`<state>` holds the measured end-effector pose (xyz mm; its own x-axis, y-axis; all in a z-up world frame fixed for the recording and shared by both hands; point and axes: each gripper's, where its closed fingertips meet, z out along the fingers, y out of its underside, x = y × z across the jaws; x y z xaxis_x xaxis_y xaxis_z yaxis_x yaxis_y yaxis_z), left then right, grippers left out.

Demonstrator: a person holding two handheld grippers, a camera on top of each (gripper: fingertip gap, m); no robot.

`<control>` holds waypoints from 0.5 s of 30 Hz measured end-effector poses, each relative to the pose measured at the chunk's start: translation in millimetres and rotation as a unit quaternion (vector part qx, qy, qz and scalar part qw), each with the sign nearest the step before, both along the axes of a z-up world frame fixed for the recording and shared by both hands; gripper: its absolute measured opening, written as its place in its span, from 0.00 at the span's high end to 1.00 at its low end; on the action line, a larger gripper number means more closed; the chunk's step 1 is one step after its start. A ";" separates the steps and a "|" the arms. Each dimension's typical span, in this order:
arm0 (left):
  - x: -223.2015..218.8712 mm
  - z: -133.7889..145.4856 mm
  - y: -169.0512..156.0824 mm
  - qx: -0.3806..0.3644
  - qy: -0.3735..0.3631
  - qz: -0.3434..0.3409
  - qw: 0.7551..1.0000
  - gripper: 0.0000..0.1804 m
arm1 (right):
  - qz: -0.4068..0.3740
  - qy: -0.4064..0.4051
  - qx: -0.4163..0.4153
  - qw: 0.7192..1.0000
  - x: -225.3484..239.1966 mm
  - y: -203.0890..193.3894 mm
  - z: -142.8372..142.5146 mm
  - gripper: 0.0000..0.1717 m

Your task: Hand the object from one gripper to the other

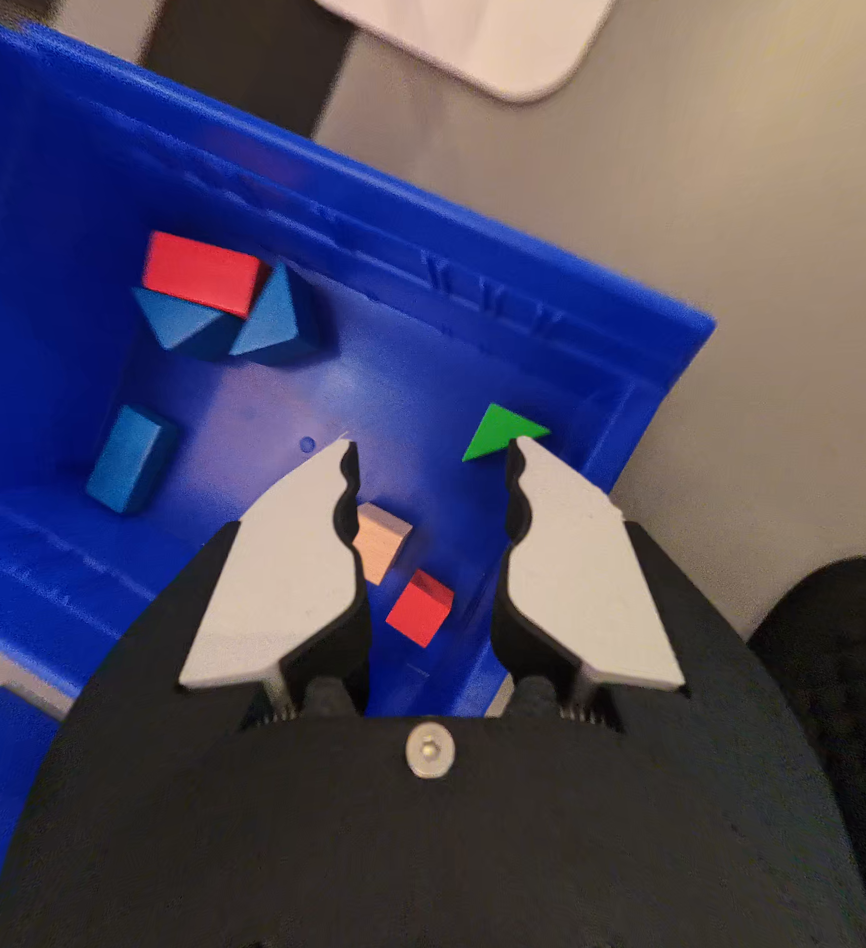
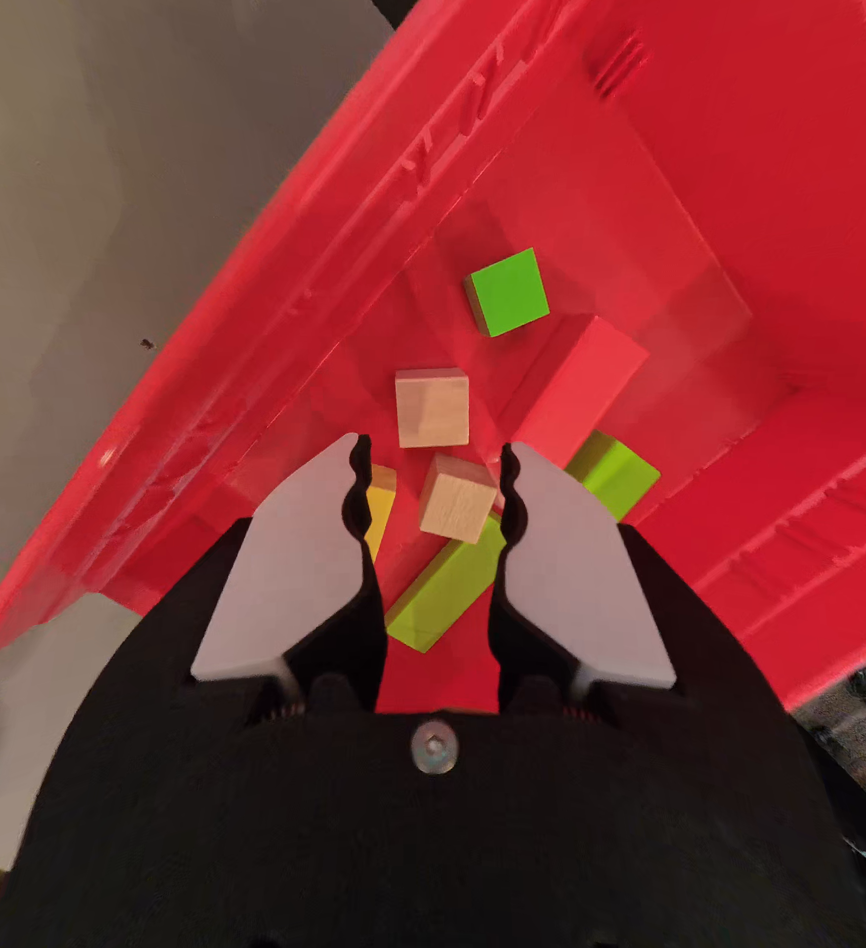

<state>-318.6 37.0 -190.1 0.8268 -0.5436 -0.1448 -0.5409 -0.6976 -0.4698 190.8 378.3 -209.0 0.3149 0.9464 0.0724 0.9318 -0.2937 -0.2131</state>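
blue bin: filling most of the left wrist view, sitting tilted on a grey surface, holding loose blocks on its floor.
red bin: taking up most of the right wrist view, resting on a grey surface, with blocks lying on its floor.
left gripper: hanging over the blue bin with its jaws standing wide apart and nothing between the pads.
right gripper: hovering over the red bin, jaws spread open; no pad is pressing on any block.
long red block: lying diagonally in the red bin, beside a green block.
long green block: lying under one wooden cube, seen between the right fingers.
second wooden cube: sitting just beyond the right fingertips.
green cube: lying farther back, apart from the rest.
yellow block: peeking out beside the left-hand finger.
red brick: resting on two blue wedges.
blue brick: lying alone.
green wedge: lying near the bin corner.
small red cube: sitting just beside a tan block.
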 end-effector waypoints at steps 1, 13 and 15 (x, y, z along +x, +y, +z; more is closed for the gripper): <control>1.0 -11.1 -1.9 -0.027 0.017 -0.019 0.999 0.67 | -0.001 0.006 0.008 1.000 1.1 -1.5 5.0 0.73; 16.8 -73.1 -7.5 -0.135 0.073 -0.169 0.974 0.88 | 0.013 0.034 0.067 0.997 8.0 -26.1 43.4 0.74; 20.1 -71.3 -3.0 -0.117 0.058 -0.164 0.978 0.89 | 0.013 0.044 0.079 0.996 5.6 -28.1 51.0 0.74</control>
<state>-298.5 34.0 -261.5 0.5885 -0.8057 -0.0674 -0.7931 -0.5592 -0.2414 196.4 350.2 -158.0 0.3024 0.9333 0.1934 0.9141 -0.2265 -0.3363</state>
